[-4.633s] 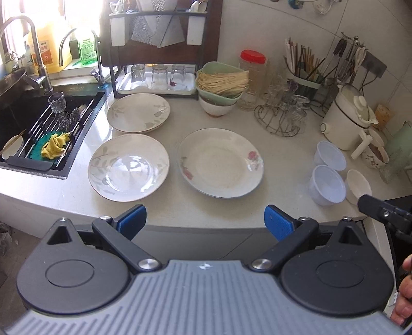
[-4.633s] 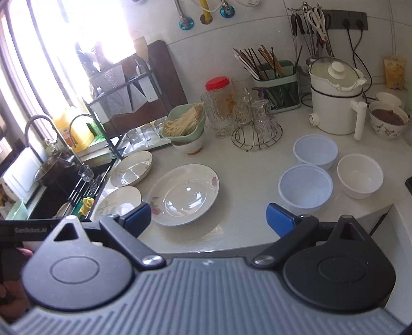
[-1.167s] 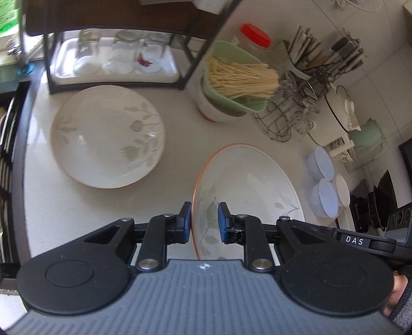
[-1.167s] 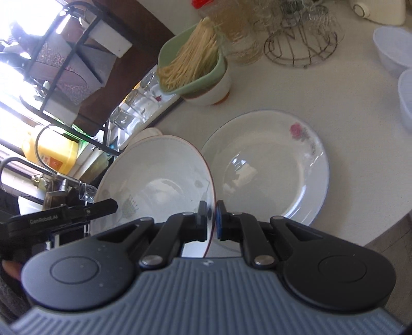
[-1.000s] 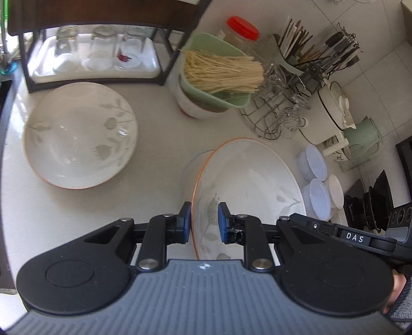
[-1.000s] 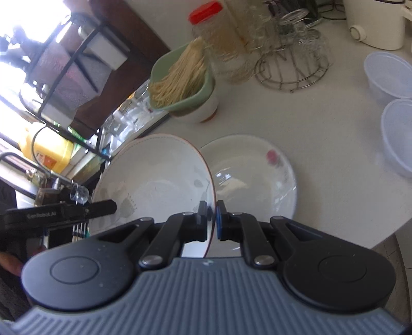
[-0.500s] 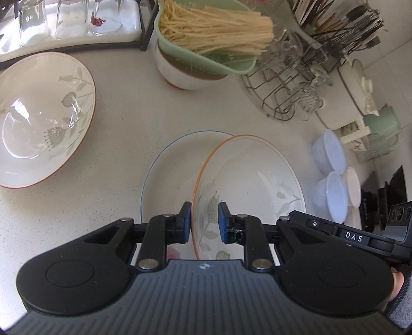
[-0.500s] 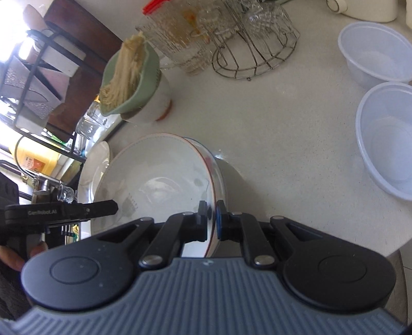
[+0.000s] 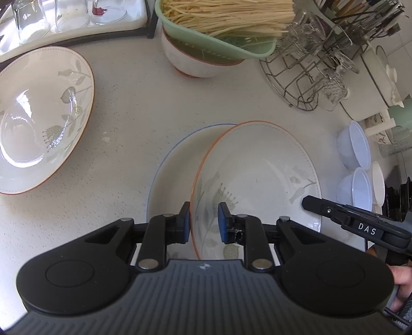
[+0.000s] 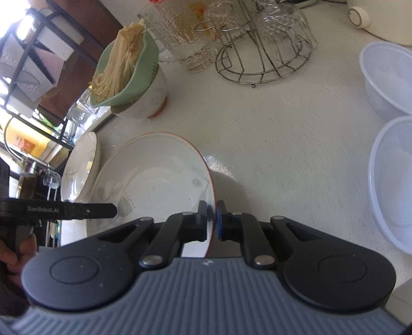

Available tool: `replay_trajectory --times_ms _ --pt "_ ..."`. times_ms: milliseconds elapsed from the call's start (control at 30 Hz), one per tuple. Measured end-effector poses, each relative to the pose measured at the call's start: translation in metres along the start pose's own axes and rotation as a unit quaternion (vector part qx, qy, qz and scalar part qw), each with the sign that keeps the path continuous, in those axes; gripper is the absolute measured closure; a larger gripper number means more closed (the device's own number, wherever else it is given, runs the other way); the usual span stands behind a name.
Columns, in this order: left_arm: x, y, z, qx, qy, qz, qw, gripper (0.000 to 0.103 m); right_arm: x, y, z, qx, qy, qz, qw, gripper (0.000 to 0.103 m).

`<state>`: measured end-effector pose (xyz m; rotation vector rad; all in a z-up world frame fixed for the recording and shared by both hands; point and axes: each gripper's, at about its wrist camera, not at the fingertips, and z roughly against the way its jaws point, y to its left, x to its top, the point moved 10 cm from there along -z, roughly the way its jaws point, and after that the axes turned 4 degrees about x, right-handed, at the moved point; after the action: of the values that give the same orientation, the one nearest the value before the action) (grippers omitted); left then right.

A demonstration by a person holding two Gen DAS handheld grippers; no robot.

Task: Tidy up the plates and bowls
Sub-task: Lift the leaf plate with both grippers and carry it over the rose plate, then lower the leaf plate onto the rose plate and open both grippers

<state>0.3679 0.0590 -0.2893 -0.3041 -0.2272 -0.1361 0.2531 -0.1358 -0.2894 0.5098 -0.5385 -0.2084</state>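
A leaf-patterned plate (image 9: 257, 180) is held over a second plate (image 9: 172, 170) on the countertop (image 9: 123, 108), covering that plate's side toward 3 o'clock. A third plate (image 9: 38, 118) is set well apart toward 10 o'clock. At 12 o'clock a colander of noodles (image 9: 219, 20) is seated in a bowl (image 9: 195, 61). A wire rack of glasses (image 9: 309, 77) is placed at 1 o'clock. Three small bowls (image 9: 358, 165) are grouped at 3 o'clock. A tray of glasses (image 9: 69, 18) is found at 11 o'clock, behind the third plate.
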Motion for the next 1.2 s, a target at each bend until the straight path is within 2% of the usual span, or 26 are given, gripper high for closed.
replay_trajectory --times_ms 267,367,400,567,933,967,1033,1067,1100,1133,1200 --pt "-0.004 0.000 -0.004 0.020 0.004 0.004 0.9998 0.077 0.003 0.005 -0.006 -0.020 0.003 0.027 0.999 0.091" --pt "-0.005 0.005 -0.002 0.042 0.004 0.010 0.9991 0.073 0.002 0.006 -0.005 -0.026 0.001 0.027 0.999 0.089" --pt "-0.005 0.005 0.001 0.037 0.002 0.014 0.9992 0.068 0.002 0.007 -0.005 -0.029 0.000 0.027 0.999 0.090" --pt "-0.005 0.008 0.013 0.027 -0.009 0.025 0.9993 0.065 0.001 0.010 -0.001 -0.043 -0.009 0.036 0.998 0.089" --pt "0.005 -0.008 0.070 0.022 -0.081 0.002 0.9965 0.064 0.015 0.028 0.035 -0.080 -0.068 0.064 0.992 0.089" --pt "0.006 -0.011 0.077 0.020 -0.088 -0.002 0.9959 0.064 0.017 0.031 0.039 -0.085 -0.074 0.067 0.991 0.086" --pt "0.009 -0.017 0.092 0.020 -0.100 -0.012 0.9947 0.064 0.021 0.036 0.050 -0.094 -0.090 0.069 0.989 0.064" --pt "0.010 -0.019 0.098 0.022 -0.106 -0.016 0.9940 0.064 0.024 0.039 0.055 -0.094 -0.100 0.067 0.988 0.039" --pt "0.011 -0.021 0.106 0.023 -0.113 -0.021 0.9931 0.064 0.026 0.043 0.061 -0.093 -0.112 0.064 0.987 0.022" --pt "0.012 -0.023 0.113 0.023 -0.121 -0.026 0.9921 0.064 0.028 0.046 0.067 -0.091 -0.125 0.062 0.986 0.018" --pt "0.014 -0.028 0.126 0.019 -0.134 -0.033 0.9903 0.063 0.031 0.054 0.079 -0.091 -0.143 0.065 0.983 0.018"
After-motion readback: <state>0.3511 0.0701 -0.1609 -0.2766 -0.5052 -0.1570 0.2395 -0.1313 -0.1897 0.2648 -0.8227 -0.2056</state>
